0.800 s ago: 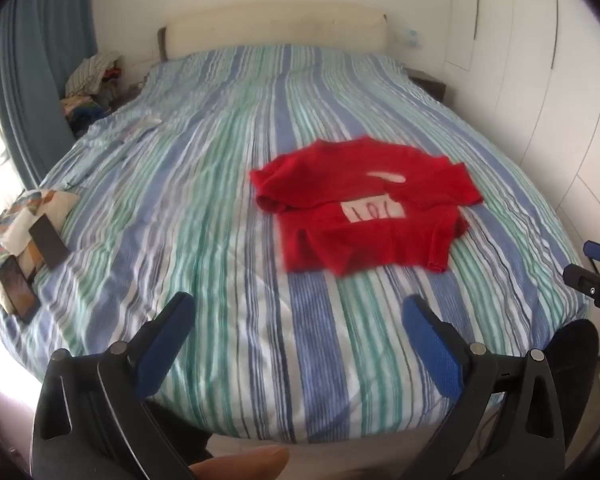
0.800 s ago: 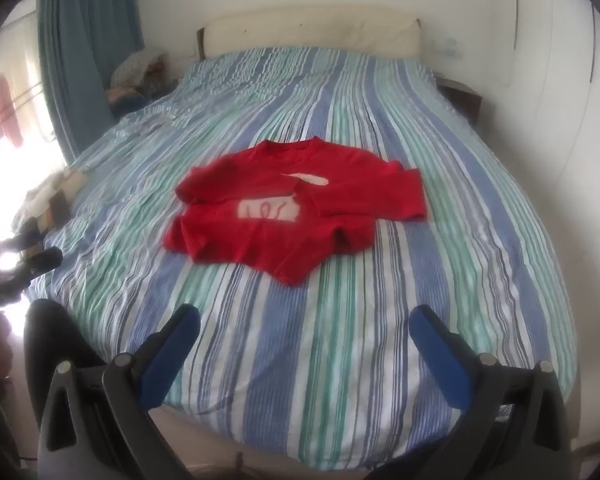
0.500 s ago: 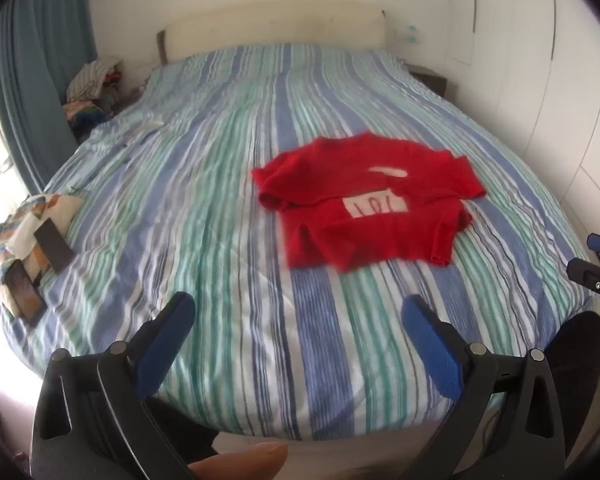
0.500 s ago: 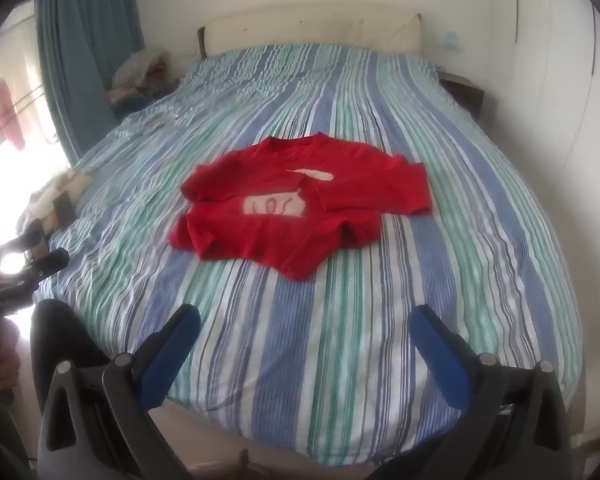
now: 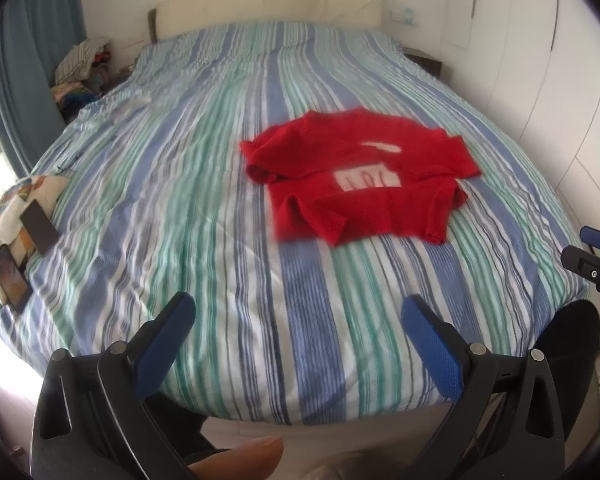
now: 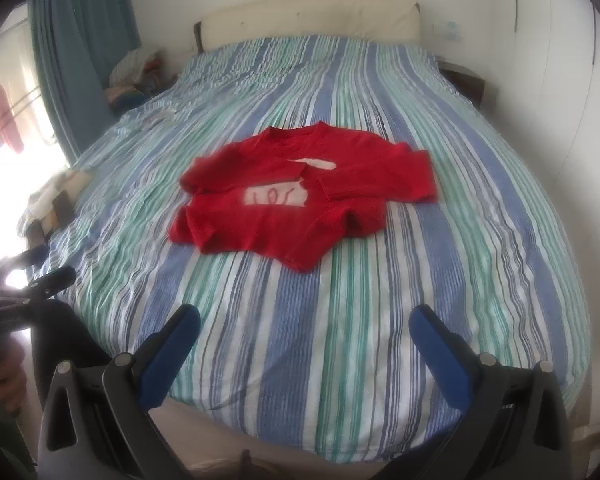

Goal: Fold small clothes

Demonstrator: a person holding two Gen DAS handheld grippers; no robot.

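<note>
Red sweater (image 5: 364, 178) lies rumpled mid-bed, long axis left-right, well beyond both grippers. Left gripper (image 5: 298, 322) and right gripper (image 6: 304, 326) gape wide, empty; neither clearly nearer.

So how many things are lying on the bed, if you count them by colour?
Red: 1, the sweater in the middle of the bed.
Mixed colours: 1, the folded patterned cloth at the bed's edge.
Dark: 2, flat rectangles on that cloth.
Total: 4
</note>
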